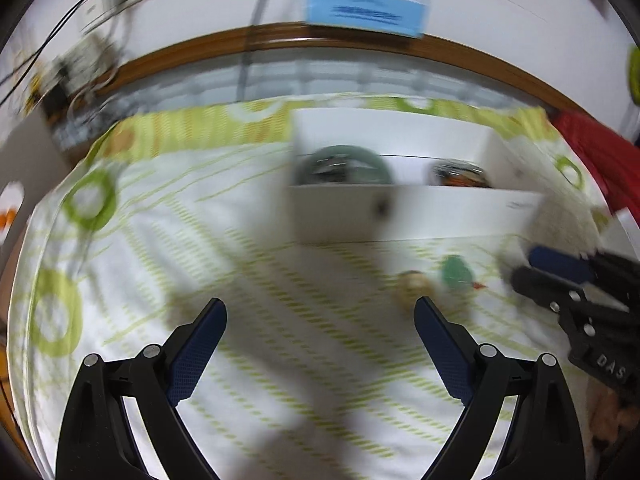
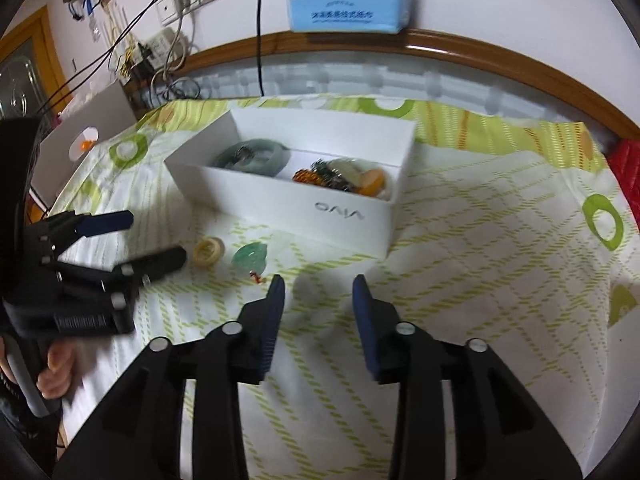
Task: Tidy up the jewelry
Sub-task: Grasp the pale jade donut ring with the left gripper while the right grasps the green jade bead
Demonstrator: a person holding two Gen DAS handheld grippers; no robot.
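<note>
**A:** On the green-and-white patterned cloth (image 2: 460,240), well back from both tools, stands the white box (image 2: 348,222); it looks like light card, stiff enough to push but liable to slide on the fabric; I would not take it by the thin walls.

**B:** Agreed; inside its left half lies a pale green bangle (image 2: 256,156), probably stone or glass, so hard, smooth and brittle; take it across the band, not by the rim; the right half holds a tangle of small pieces (image 2: 344,178) in orange, dark green and white; I cannot tell them apart.

**A:** And the loose ones outside, just in front of the box?

**B:** A green leaf-shaped pendant (image 2: 251,258) with a bit of red cord at its near end; flat, slick, likely to skid from the pads; grip it across the width, low to the cloth; beside it, to its left, a small cream ring (image 2: 208,252); light, rounded, prone to roll or flip; pinch across the hoop.

**A:** The tools?

**B:** The left gripper (image 2: 154,238) stands wide apart with nothing in it, its lower finger just short of the ring; the right gripper (image 2: 318,288) has its jaws parted moderately and empty, hovering near the pendant and touching neither piece.
</note>
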